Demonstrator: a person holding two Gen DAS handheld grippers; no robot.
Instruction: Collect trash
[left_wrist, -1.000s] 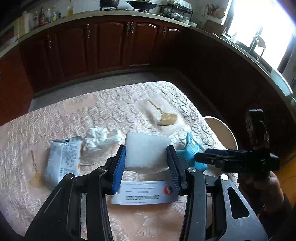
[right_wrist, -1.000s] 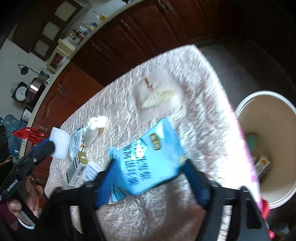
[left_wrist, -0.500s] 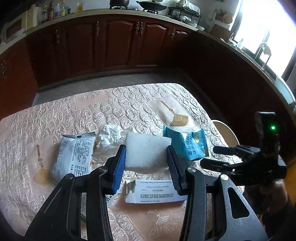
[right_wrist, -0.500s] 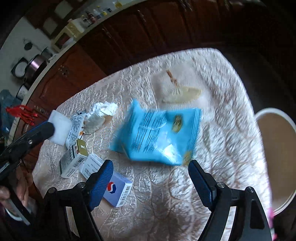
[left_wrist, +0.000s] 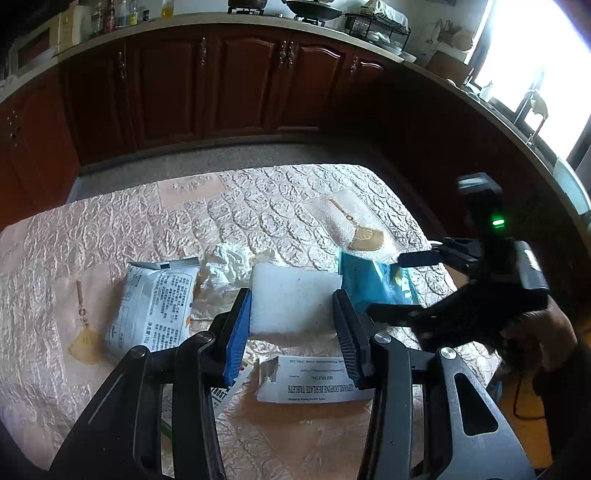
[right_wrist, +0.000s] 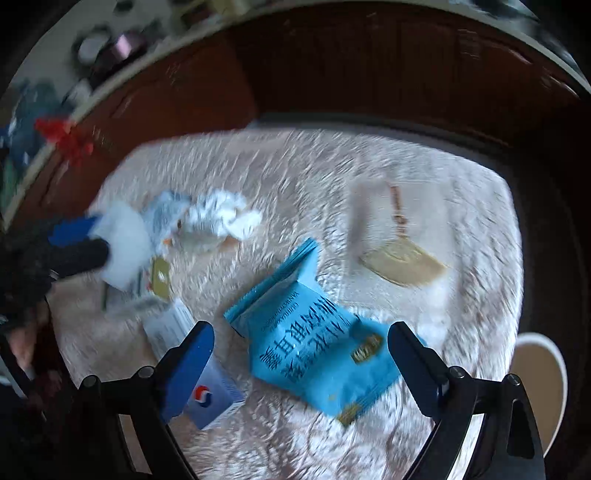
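Left hand-held gripper (left_wrist: 291, 317) is clamping a white spongy block (left_wrist: 295, 302) over the quilted pink bench (left_wrist: 240, 214). Right under it a torn white carton (left_wrist: 310, 380) is lying flat, reading "BESILATE TABLETS" upside down. Right hand-held gripper (right_wrist: 301, 354) is opening its jaws, touching nothing, above a glossy blue snack packet (right_wrist: 317, 354) with Chinese lettering. Farther off are sitting a white printed pouch (left_wrist: 151, 310) and crumpled tissue (left_wrist: 229, 266).
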